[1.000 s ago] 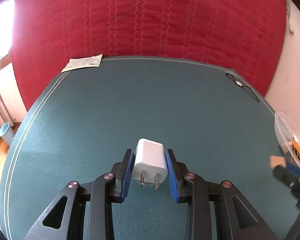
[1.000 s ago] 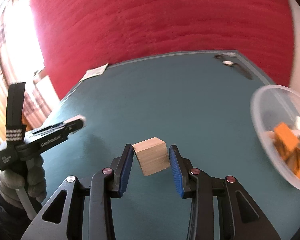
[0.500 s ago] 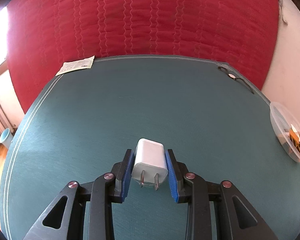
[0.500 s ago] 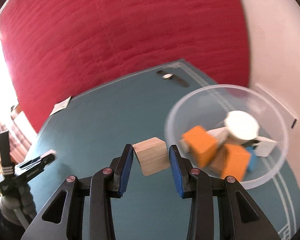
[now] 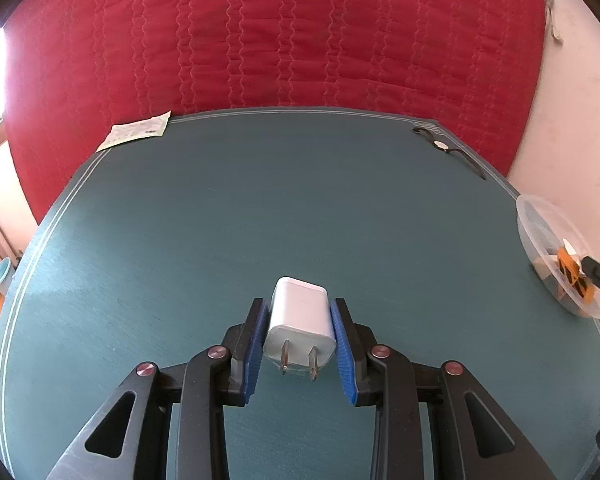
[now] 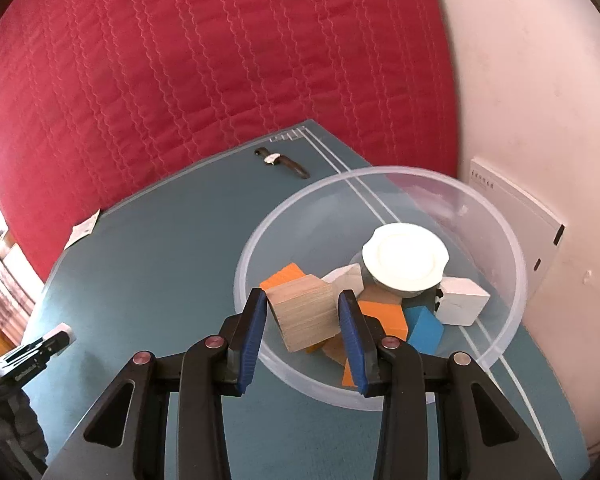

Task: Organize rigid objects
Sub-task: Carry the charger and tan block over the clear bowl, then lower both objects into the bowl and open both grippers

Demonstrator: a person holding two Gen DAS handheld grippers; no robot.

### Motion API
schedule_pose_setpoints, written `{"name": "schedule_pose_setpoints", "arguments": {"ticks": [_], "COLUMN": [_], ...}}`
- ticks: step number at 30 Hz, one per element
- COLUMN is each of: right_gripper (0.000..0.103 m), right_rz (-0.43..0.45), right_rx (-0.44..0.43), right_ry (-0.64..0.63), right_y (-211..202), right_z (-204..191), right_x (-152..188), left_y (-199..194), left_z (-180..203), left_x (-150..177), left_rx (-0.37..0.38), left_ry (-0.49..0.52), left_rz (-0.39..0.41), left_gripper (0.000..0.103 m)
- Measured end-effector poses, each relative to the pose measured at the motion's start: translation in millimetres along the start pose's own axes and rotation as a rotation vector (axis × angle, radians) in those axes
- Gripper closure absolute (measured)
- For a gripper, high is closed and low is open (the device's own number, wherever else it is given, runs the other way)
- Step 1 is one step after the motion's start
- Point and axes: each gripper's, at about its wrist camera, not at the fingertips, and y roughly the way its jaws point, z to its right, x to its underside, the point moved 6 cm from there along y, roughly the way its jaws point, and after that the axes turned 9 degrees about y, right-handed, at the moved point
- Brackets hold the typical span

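Observation:
My left gripper (image 5: 299, 322) is shut on a white plug adapter (image 5: 300, 326), prongs facing the camera, held above the teal table (image 5: 260, 220). My right gripper (image 6: 303, 312) is shut on a plain wooden cube (image 6: 306, 316) and hangs over the near rim of a clear plastic bowl (image 6: 500, 320). The bowl holds several blocks, orange (image 6: 382, 316), blue (image 6: 424, 328) and white (image 6: 462, 300), plus a round white lid (image 6: 405, 258). In the left wrist view the bowl (image 5: 540, 224) sits at the table's right edge, with the right gripper's tip (image 5: 598, 274) over it.
A wristwatch (image 6: 282, 162) lies near the table's far corner. A paper leaflet (image 5: 136, 134) rests at the far left edge. A red quilted cover (image 5: 280, 40) rises behind the table, a pale wall (image 6: 540, 120) to the right. The left gripper (image 6: 36, 352) shows at lower left.
My right gripper swung right with the wooden cube, from over bare table to above the bowl. The left gripper drifted slightly, still holding the adapter.

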Motion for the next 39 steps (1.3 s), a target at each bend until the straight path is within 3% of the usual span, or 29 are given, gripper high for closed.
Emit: {"name": "schedule_pose_setpoints", "arguments": {"ticks": [7, 14, 24, 30, 33, 39], "right_gripper": [0.065, 0.064, 0.060, 0.055, 0.046, 0.045], "right_rz": [-0.066, -0.062, 0.038, 0.118, 0.164, 0.171], "right_rx": [-0.024, -0.018, -0.007, 0.069, 0.124, 0.171], "right_ry": [0.016, -0.019, -0.096, -0.131, -0.136, -0.083], "right_y": [21.2, 29.8, -15.4, -43.1, -53.7, -59.3], "right_z": [2.8, -1.5, 2.8, 19.0, 31.6, 57.5], "right_x": [4.6, 1.0, -1.6, -0.6, 1.9, 8.0], "left_y": [-2.2, -5.6, -11.0, -13.3, -11.6, -12.1], "left_z": [10.6, 24.3, 60.5, 96.7, 115.7, 156.4], "left_x": [0.6, -1.0, -15.4, -25.2, -29.2, -40.6], "left_rx": [0.011, 0.039, 0.094, 0.137, 0.163, 0.225], "left_ry": [0.006, 0.006, 0.059, 0.116, 0.145, 0.192], "left_rz": [-0.004, -0.007, 0.005, 0.014, 0.010, 0.016], "left_gripper": [0.069, 0.069, 0.069, 0.069, 0.069, 0.069]}}
